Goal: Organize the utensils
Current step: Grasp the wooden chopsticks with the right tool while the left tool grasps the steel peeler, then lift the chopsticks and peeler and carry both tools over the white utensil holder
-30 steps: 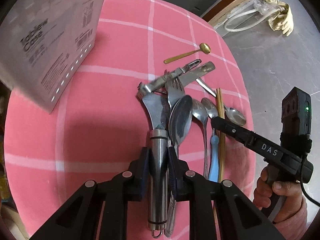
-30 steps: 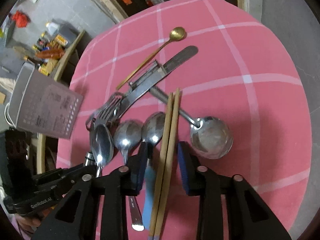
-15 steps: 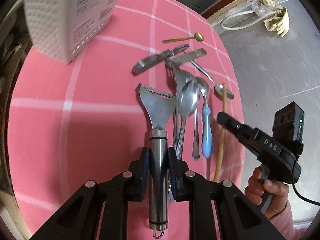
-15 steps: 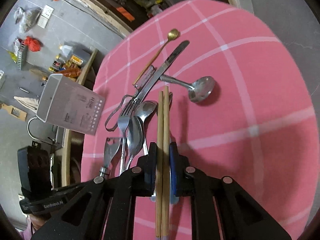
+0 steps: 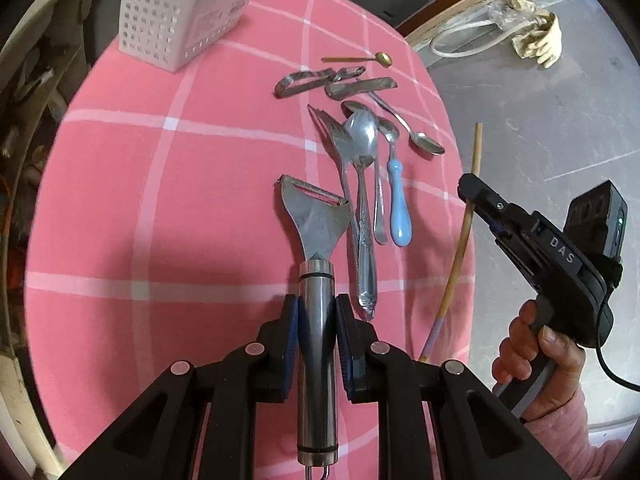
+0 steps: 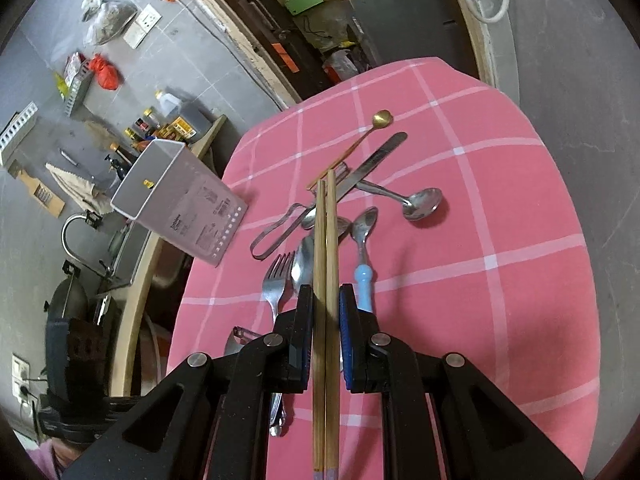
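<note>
My left gripper [image 5: 317, 320] is shut on a steel peeler [image 5: 316, 232] by its round handle and holds it above the pink checked tablecloth [image 5: 160, 200]. My right gripper [image 6: 325, 320] is shut on a pair of wooden chopsticks [image 6: 325, 264], lifted off the table; they also show in the left wrist view [image 5: 464, 232]. On the cloth lie a fork [image 5: 340, 148], steel spoons [image 5: 362, 136], a blue-handled spoon [image 5: 398, 200], a table knife [image 6: 372, 160], a small gold spoon [image 6: 382, 118] and metal tongs [image 5: 304, 82]. A white perforated utensil holder [image 6: 180, 204] stands at the table's far left.
The round table's edge drops to a grey floor on the right [image 5: 540, 120]. A hose and a cloth [image 5: 536, 36] lie on the floor beyond. Bottles and clutter [image 6: 168, 124] stand behind the holder, beside a sink with a tap [image 6: 76, 232].
Both grippers have risen and pulled back from the pile, the left with the peeler, the right with the chopsticks. One second ago the right gripper was still open around the chopsticks.
</note>
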A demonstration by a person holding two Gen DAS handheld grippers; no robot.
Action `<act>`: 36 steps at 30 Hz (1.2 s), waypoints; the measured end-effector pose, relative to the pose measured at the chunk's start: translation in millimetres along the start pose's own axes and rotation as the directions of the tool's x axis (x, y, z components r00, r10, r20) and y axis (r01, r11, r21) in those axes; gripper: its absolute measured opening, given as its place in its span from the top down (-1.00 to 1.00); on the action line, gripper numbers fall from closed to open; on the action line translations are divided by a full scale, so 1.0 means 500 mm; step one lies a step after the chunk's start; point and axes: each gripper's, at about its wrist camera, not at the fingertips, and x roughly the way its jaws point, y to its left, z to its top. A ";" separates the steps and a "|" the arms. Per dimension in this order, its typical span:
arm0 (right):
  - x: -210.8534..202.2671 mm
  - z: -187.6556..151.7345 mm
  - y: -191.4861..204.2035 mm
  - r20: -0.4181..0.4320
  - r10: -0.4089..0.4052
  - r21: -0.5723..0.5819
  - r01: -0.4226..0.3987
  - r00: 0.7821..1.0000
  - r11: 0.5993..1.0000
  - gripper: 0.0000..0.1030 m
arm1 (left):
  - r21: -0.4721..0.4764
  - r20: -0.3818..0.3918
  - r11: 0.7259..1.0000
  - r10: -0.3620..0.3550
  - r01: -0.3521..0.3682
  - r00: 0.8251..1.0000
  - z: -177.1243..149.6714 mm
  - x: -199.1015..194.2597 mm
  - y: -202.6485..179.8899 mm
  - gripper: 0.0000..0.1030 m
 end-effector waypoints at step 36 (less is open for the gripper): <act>0.015 0.323 0.352 0.613 0.408 -0.301 -0.277 0.677 0.913 0.78 | -0.046 0.879 0.999 0.046 -0.012 0.474 0.347 -0.291 0.070 0.66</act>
